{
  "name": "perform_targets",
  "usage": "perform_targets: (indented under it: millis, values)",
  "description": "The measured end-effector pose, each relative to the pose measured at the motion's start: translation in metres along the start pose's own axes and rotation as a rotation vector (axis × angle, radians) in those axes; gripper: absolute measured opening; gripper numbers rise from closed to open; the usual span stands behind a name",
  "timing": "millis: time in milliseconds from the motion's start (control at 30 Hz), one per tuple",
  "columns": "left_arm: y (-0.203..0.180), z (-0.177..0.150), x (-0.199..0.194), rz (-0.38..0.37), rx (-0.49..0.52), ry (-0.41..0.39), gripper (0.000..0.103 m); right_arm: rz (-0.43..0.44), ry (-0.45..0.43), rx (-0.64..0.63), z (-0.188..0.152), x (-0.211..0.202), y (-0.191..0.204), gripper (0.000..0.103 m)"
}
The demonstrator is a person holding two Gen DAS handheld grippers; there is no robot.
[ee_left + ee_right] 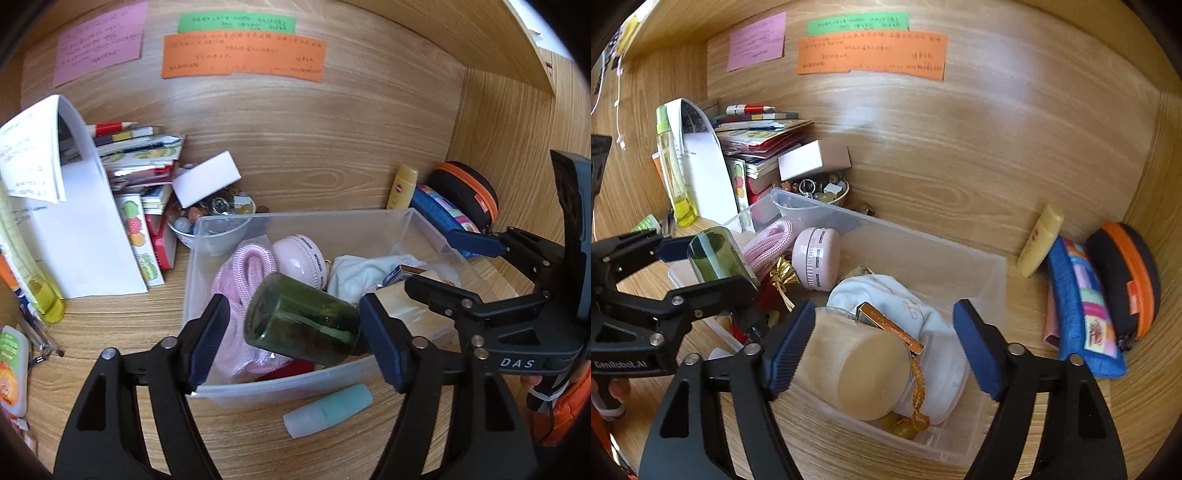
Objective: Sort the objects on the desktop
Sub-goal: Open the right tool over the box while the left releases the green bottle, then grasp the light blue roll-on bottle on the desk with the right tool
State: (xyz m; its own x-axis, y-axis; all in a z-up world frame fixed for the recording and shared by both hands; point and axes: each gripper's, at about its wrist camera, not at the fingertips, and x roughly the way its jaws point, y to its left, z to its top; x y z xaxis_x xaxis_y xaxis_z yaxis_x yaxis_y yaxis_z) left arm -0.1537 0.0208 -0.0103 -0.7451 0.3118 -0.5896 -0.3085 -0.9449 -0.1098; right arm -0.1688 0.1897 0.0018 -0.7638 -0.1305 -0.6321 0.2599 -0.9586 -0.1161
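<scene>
A clear plastic bin [369, 218] [979, 266] stands on the wooden desk. It holds a pink cord [255, 262], a pink round case [299, 258] [816, 258], a white cloth [362, 273] [882, 291] and a wooden-lidded jar [864, 365]. A green glass jar [303, 319] [716, 254] lies tilted between the pads of my left gripper [295, 343], above the bin's left half. The pads touch its right side only, with a gap at the left. My right gripper [882, 347] is open over the bin's right end, above the wooden-lidded jar, and shows in the left wrist view [436, 262].
A stack of books and papers [140, 177], a bowl of beads [210, 218] and a white box [207, 179] stand left of the bin. A yellow tube [1039, 240], blue pouch [1082, 306] and black-orange case [1126, 277] lie right. A mint tube [328, 410] lies in front.
</scene>
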Motion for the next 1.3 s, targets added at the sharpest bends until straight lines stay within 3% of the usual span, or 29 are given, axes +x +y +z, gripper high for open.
perform_targets:
  millis: [433, 767, 967, 1033, 1100, 1300]
  values:
    - [0.014, -0.018, -0.033, 0.027, -0.013, -0.019, 0.080, -0.005, -0.049, -0.004, -0.008, -0.038, 0.013, 0.080]
    - [0.021, -0.053, -0.036, -0.007, -0.001, 0.067, 0.080, 0.084, -0.041, -0.026, -0.038, -0.054, 0.046, 0.080]
    - [0.024, -0.068, -0.022, -0.047, 0.000, 0.131, 0.064, 0.153, 0.033, -0.054, -0.061, -0.041, 0.063, 0.078]
    - [0.024, -0.071, -0.018, -0.060, 0.001, 0.146, 0.060, 0.172, 0.059, -0.061, -0.065, -0.033, 0.067, 0.074]
    - [0.022, -0.072, -0.015, -0.075, 0.006, 0.156, 0.059, 0.189, 0.081, -0.072, -0.067, -0.025, 0.069, 0.060]
    - [0.016, -0.069, -0.005, -0.117, 0.033, 0.185, 0.059, 0.229, 0.143, -0.063, -0.067, -0.002, 0.069, 0.048]
